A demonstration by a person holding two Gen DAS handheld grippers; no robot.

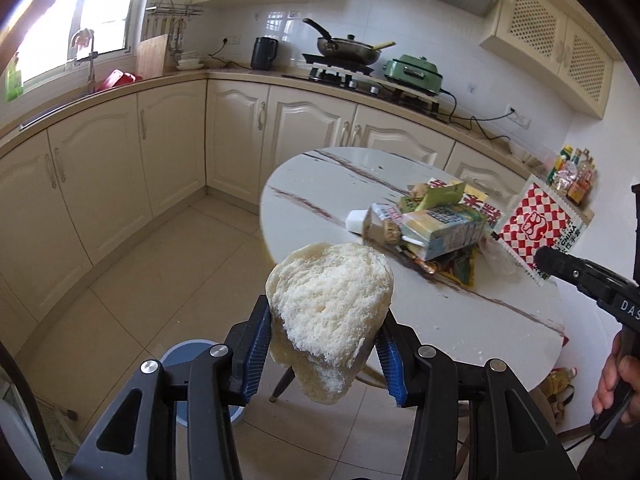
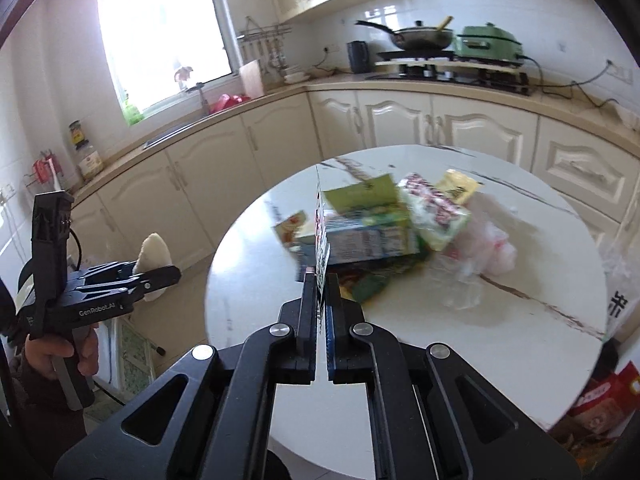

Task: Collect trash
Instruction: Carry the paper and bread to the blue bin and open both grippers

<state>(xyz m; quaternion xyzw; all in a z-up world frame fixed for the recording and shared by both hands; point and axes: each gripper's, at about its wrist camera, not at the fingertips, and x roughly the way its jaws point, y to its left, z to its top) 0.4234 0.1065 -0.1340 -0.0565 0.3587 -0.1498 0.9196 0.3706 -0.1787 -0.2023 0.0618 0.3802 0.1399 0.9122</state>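
My left gripper [image 1: 326, 320] is shut on a torn white steamed bun [image 1: 328, 296], held above the floor beside the round white table [image 1: 320, 184]. The right wrist view shows that gripper [image 2: 168, 272] and bun [image 2: 154, 254] at far left. My right gripper [image 2: 321, 280] is shut on a red-and-white checkered wrapper [image 2: 320, 240], seen edge-on and lifted over the table [image 2: 260, 300]. In the left wrist view the wrapper [image 1: 536, 224] hangs flat from the right gripper [image 1: 546, 262]. A drink carton [image 1: 444, 228] and several snack packets lie piled on the table.
A round blue-grey container [image 1: 192, 356] stands on the tiled floor below my left gripper. A clear plastic bag [image 2: 488, 248] lies to the right of the pile. Cream cabinets [image 1: 120, 168] and a counter with a wok [image 1: 348, 50] ring the room. A hand [image 1: 612, 380] holds the right gripper's handle.
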